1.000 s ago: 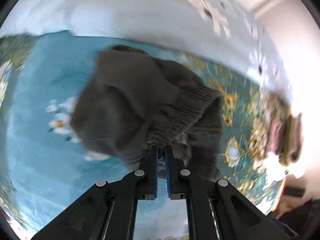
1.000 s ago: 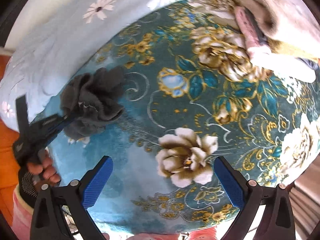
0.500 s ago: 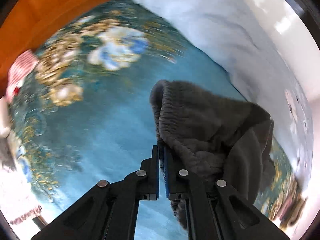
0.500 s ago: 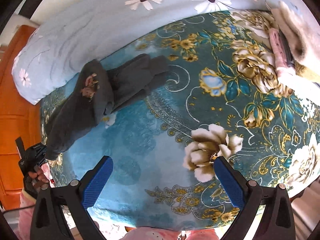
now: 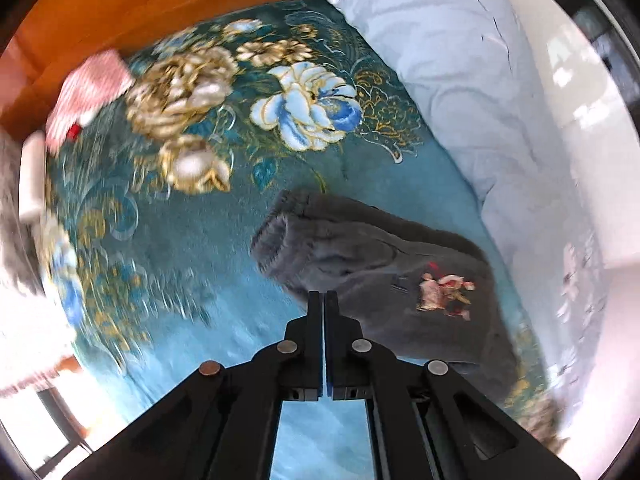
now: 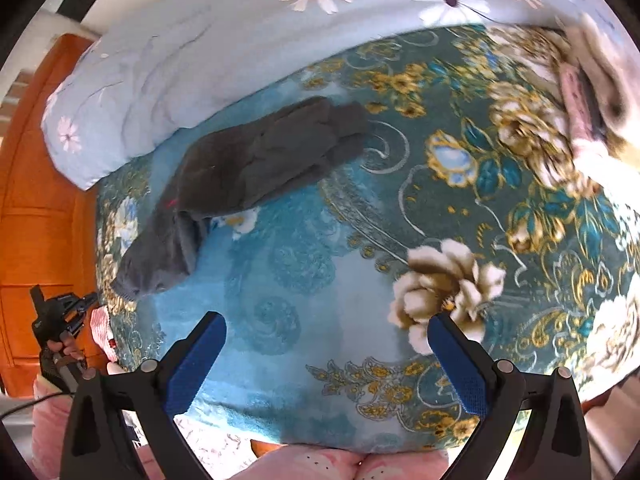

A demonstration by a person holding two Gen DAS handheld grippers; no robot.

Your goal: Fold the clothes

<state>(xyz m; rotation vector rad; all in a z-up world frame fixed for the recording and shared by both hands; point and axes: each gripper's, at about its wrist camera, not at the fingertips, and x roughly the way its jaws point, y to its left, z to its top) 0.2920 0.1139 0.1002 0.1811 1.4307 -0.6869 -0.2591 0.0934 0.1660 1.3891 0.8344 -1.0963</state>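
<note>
This was a bedroom in a home. A bed filled both views, spread with a plush teal blanket [image 6: 320,280] patterned with large gold, cream and blue flowers. Along its far side lay a pale blue quilt [image 6: 192,68] printed with white and pink daisies, bunched like bedding pushed aside. An orange-brown wooden panel [image 5: 132,4], apparently a headboard or wardrobe, rose at the bed's end, with a white wall [image 5: 580,92] beyond the quilt. A dark grey fleece garment [image 5: 380,276] with a small embroidered figure lay on the blanket, and a heap of pink and cream clothes [image 6: 592,92] sat at the far corner.
</note>
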